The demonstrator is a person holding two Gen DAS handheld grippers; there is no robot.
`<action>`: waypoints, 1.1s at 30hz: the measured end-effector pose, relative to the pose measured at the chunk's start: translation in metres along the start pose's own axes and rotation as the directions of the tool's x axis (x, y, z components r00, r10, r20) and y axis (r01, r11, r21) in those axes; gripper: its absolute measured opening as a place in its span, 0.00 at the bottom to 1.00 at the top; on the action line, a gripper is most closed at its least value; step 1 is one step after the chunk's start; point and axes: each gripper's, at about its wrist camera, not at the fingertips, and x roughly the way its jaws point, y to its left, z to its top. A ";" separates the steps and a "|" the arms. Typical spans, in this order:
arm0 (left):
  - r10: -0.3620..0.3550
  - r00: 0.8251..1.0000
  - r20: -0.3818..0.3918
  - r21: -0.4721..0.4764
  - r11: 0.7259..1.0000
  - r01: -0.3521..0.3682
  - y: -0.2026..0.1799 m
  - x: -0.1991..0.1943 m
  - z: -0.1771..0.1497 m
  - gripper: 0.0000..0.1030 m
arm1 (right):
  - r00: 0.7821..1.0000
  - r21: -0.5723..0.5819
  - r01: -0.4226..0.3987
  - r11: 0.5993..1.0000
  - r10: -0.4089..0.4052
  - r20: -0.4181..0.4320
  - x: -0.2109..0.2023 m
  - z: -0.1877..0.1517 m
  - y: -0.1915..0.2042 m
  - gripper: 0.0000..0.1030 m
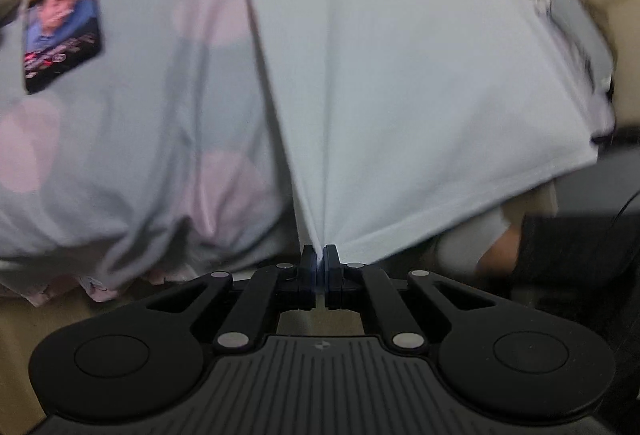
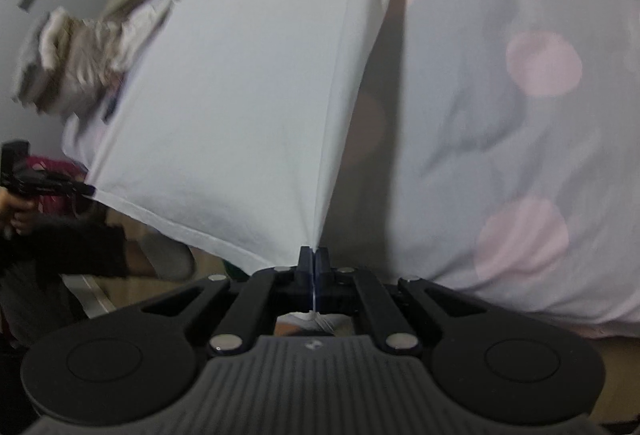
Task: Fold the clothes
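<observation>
With the left gripper (image 1: pixel 319 259) and the right gripper (image 2: pixel 315 257) each pinching a corner of the white garment (image 1: pixel 400 83) raised over the polka-dot bed sheet (image 1: pixel 132 123), the lifting step was underway; the next move likely required carrying both corners across evenly.

Your garment (image 1: pixel 400 75): plain white | your bedsheet (image 1: pixel 140 115): pale grey with large soft pink dots | your grippers' fingers (image 1: pixel 308 259): black | your card on the sheet (image 1: pixel 60 23): dark border, colourful print | crumpled cloth (image 2: pixel 72 51): cream
</observation>
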 end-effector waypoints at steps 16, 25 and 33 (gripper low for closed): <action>0.214 0.967 -0.139 0.096 0.975 -0.202 -0.006 0.007 0.006 0.11 | 0.932 -0.262 0.280 0.924 -0.326 -0.156 0.045 0.009 0.031 0.15; 0.310 0.925 0.221 -0.108 0.950 -0.293 0.048 -0.105 0.069 0.40 | 0.931 -0.435 0.365 0.823 -0.314 0.188 0.039 0.074 0.160 0.26; 0.294 0.888 0.353 -0.297 0.935 -0.192 0.099 -0.132 0.082 0.40 | 0.945 -0.615 0.293 0.732 -0.123 0.303 0.140 0.128 0.320 0.26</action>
